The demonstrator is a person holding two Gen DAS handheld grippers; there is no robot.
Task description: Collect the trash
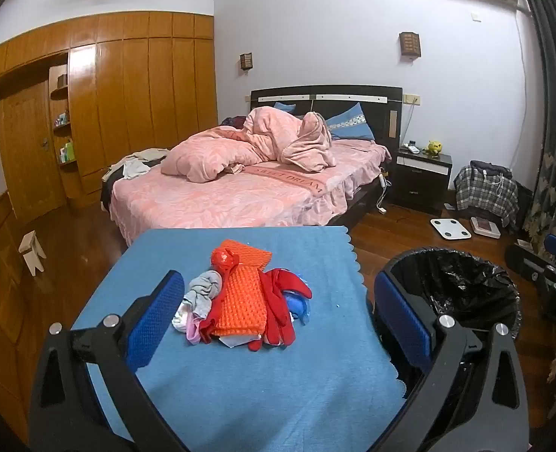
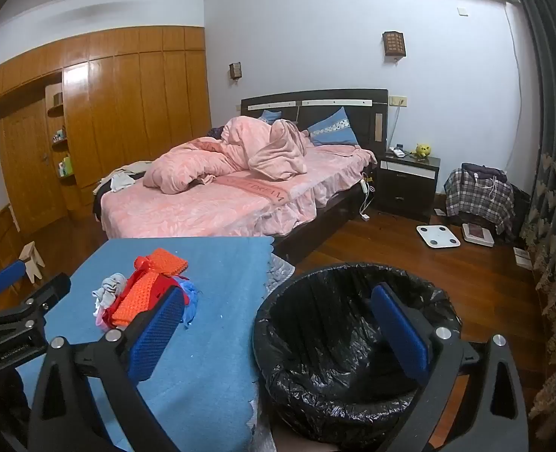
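On blue cloth-covered table [image 1: 240, 376]: lying heaped, orange, red and grey trash pile [image 1: 244, 301]
Beside table: standing, round black-lined bin [image 2: 353, 339]
Left gripper [image 1: 278, 324]: hovering, jaws wide, empty
Right gripper [image 2: 278, 331]: hovering, jaws wide, empty

We see the worktop [image 1: 240, 376] before us with a trash pile [image 1: 244, 297] on its middle — the lined bin [image 1: 455, 286] stands just right of it. Behind lies the bed [image 1: 240, 188], the wardrobe [image 1: 127, 94] to its left, a nightstand [image 1: 423, 173] to its right.

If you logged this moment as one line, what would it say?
stage: before first pick | left tool: open, empty | right tool: open, empty | trash pile: on blue cloth | bin: black liner, beside table
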